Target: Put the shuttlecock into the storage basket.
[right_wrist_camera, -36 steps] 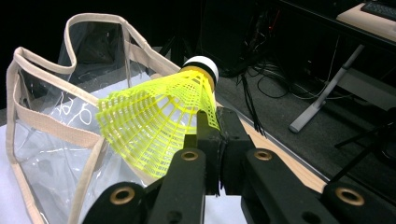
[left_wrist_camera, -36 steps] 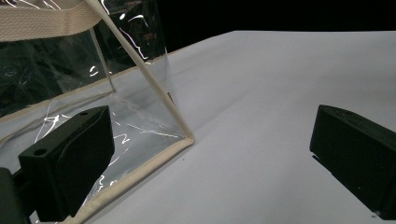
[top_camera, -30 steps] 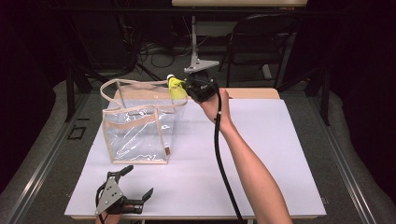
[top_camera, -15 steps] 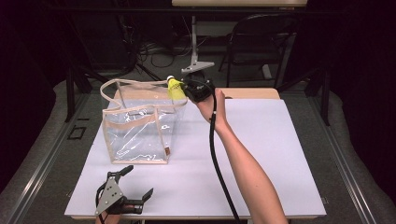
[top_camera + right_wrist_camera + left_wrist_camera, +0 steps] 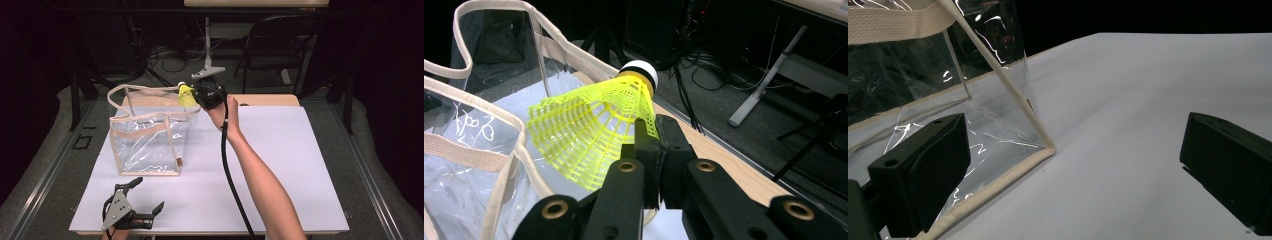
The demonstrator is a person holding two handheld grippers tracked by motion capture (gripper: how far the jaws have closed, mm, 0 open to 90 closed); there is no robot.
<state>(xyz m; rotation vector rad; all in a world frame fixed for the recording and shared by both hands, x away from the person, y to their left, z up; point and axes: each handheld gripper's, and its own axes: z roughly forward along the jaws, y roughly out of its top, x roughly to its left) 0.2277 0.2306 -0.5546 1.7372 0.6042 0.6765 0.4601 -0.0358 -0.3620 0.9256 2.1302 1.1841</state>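
Observation:
A clear plastic tote bag [image 5: 150, 135] with beige trim stands upright at the table's left; its corner [image 5: 1013, 125] shows close in the left gripper view. My right gripper [image 5: 196, 96] is shut on the skirt of a yellow shuttlecock [image 5: 186, 95], held at the bag's upper right rim. In the right gripper view the shuttlecock [image 5: 594, 130], white cork pointing away, hangs over the bag's rim [image 5: 514, 140], pinched by my right gripper [image 5: 655, 131]. My left gripper [image 5: 148, 196] rests open at the table's front left edge, its jaws wide apart with nothing between them.
The white table top [image 5: 300, 160] stretches to the right of the bag. A wooden strip [image 5: 270, 100] runs along the far edge. A black cable [image 5: 230, 175] trails along the person's right forearm. A chair and cables stand behind the table in the dark.
My right gripper has carried the shuttlecock slightly left, closer over the bag's rim. The left gripper has stayed put.

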